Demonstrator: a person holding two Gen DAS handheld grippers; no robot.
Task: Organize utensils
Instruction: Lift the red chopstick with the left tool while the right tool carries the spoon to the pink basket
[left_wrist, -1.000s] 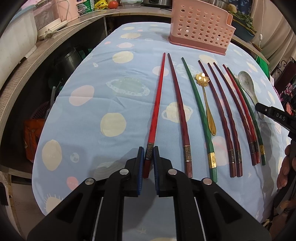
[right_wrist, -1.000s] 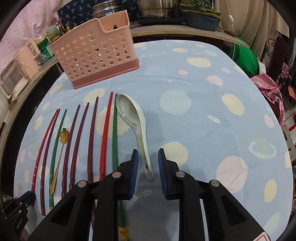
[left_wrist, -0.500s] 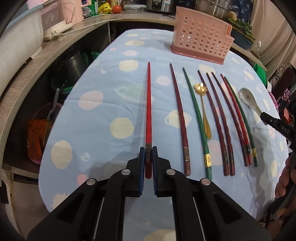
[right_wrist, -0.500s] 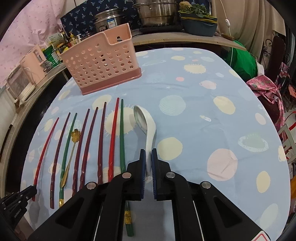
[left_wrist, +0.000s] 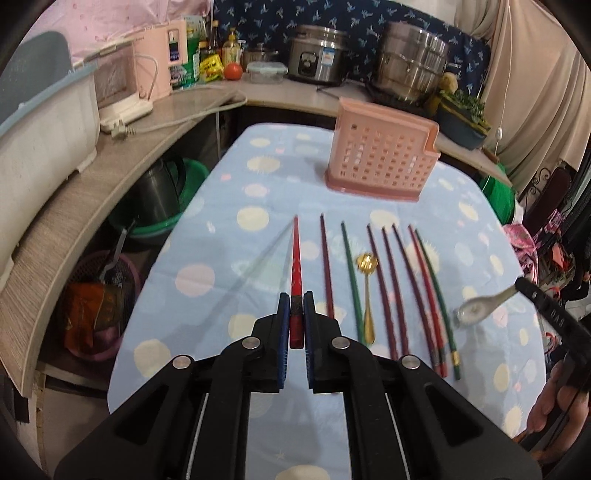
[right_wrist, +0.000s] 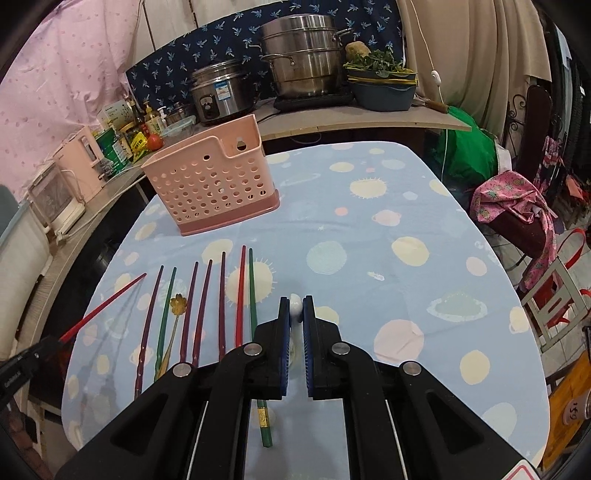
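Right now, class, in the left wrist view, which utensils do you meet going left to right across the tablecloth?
red chopstick → maroon chopstick → green chopstick → gold spoon → five bunched chopsticks → white spoon

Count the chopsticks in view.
8. One red chopstick is held above the tablecloth between the left gripper's fingers. The row of seven lies side by side on the cloth. None seems hidden.

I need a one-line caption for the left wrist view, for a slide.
Left gripper lifts a red chopstick above the spotted tablecloth, toward the pink basket.
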